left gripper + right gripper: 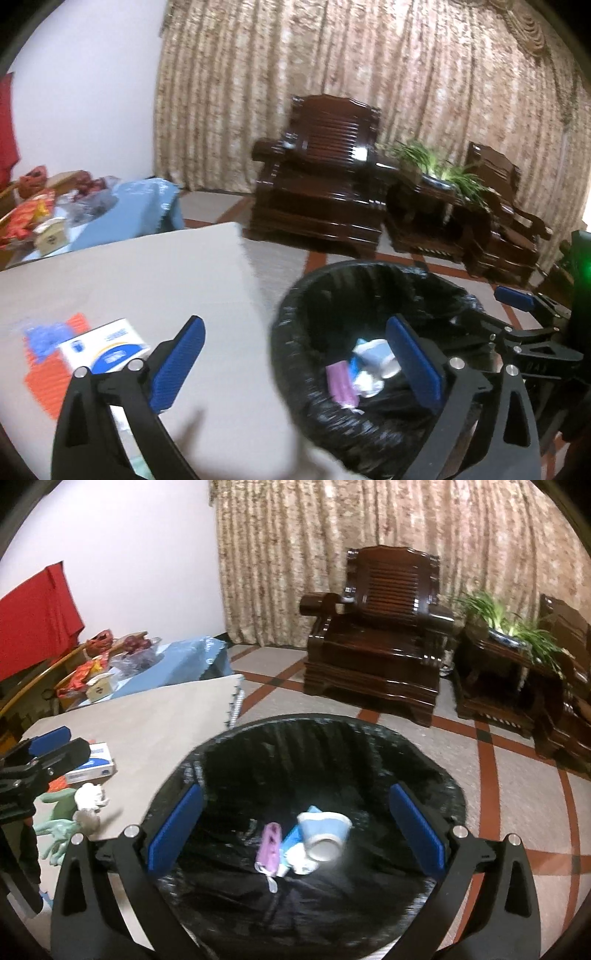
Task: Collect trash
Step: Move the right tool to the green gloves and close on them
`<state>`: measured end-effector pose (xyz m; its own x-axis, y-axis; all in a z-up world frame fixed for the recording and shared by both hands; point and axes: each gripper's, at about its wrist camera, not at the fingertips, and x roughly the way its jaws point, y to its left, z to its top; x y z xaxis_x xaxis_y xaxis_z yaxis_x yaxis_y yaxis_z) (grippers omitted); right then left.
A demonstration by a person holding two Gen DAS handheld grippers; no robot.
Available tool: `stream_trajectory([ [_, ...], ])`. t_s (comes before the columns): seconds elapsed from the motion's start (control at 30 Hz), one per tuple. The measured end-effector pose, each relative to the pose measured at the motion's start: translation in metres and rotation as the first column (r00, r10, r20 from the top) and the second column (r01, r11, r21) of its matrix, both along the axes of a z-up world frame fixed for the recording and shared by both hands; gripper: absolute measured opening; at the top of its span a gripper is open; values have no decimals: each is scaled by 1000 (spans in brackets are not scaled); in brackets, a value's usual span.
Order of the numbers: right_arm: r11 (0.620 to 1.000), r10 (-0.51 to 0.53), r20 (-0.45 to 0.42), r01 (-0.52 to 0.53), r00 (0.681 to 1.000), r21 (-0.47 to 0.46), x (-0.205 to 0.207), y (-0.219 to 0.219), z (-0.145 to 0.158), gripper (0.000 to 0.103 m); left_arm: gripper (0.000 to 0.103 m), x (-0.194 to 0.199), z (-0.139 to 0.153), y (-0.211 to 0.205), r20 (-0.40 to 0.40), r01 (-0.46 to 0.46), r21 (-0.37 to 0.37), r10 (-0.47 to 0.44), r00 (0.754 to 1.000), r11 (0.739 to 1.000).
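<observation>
Trash [314, 843] lies at the bottom of the black-lined bin [424, 753], lower centre of the right wrist view: we make out a pale blue paper cup [325, 832] on its side and a purple wrapper [269, 847]; the white scraps beside them are too blurred to name. In the left wrist view the same pile is partly hidden behind one blue finger pad, and the whole frame is smeared.

Right gripper [295, 830]: fingers spread wide over the bin mouth, nothing between them, touching nothing. Left gripper [295, 365]: fingers likewise spread wide and empty, straddling the desk [147, 266] edge and the bin [295, 332] rim.

Only the right wrist view shows a green figurine [55, 823] and crumpled white paper [88, 801] at lower left on the desk [155, 720], both partly cut off by the left gripper. A blue-and-white box [107, 345] shows in both views; the orange sheet [44, 380] under it shows clearly only from the left.
</observation>
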<state>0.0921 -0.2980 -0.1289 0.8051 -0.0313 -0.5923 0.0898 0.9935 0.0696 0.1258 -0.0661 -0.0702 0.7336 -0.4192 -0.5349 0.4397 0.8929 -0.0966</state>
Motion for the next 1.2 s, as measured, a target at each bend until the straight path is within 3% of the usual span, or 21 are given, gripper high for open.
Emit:
stream_trajectory([
  [0.27,993,118,8,-118,993,1,12,49,8,98,97,-17,2,76,15,-165,5,165,986,986],
  [0.7,936,351,23,-352,936,15,22,156,11,98,96,-47,-27,188,-5,-412,63,414,910,909],
  [0.93,896,443,5,-443,897,17,28,204,0,98,95,-54,-47,213,-35,-456,81,460,887,886],
  [1.2,875,484,-67,-482,873,45,32,235,-32,97,92,-55,-61,226,-50,-465,101,471,881,880],
])
